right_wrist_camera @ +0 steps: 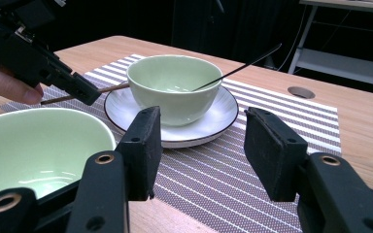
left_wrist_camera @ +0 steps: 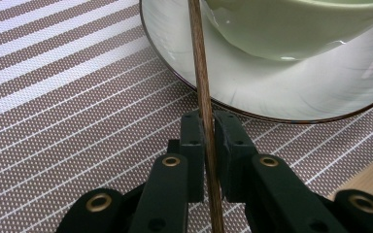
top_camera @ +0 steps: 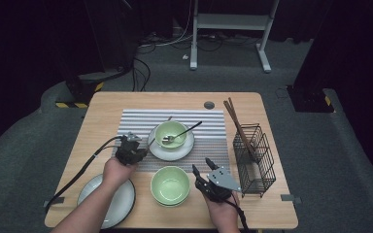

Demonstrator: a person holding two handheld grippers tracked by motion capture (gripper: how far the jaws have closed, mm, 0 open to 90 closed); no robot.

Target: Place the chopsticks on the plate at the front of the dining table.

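My left gripper [top_camera: 143, 151] [left_wrist_camera: 209, 127] is shut on a thin brown chopstick [left_wrist_camera: 200, 68] [right_wrist_camera: 112, 88], low over the striped placemat [top_camera: 136, 121]. The chopstick runs from the jaws over the rim of a white plate [top_camera: 175, 152] [left_wrist_camera: 291, 92] and past the green bowl [top_camera: 171, 131] [right_wrist_camera: 175, 82] standing on it. A dark-handled spoon [top_camera: 188, 129] [right_wrist_camera: 238, 68] leans in that bowl. My right gripper [top_camera: 201, 164] [right_wrist_camera: 199, 150] is open and holds nothing. It sits at the front right beside a second, empty green bowl [top_camera: 170, 184] [right_wrist_camera: 34, 145].
A black wire basket [top_camera: 255, 158] at the table's right holds brown chopsticks [top_camera: 235, 119] that lean back and left. An empty white plate [top_camera: 121, 204] lies at the front left under the left forearm. A round cable hole [top_camera: 209, 105] sits near the far edge.
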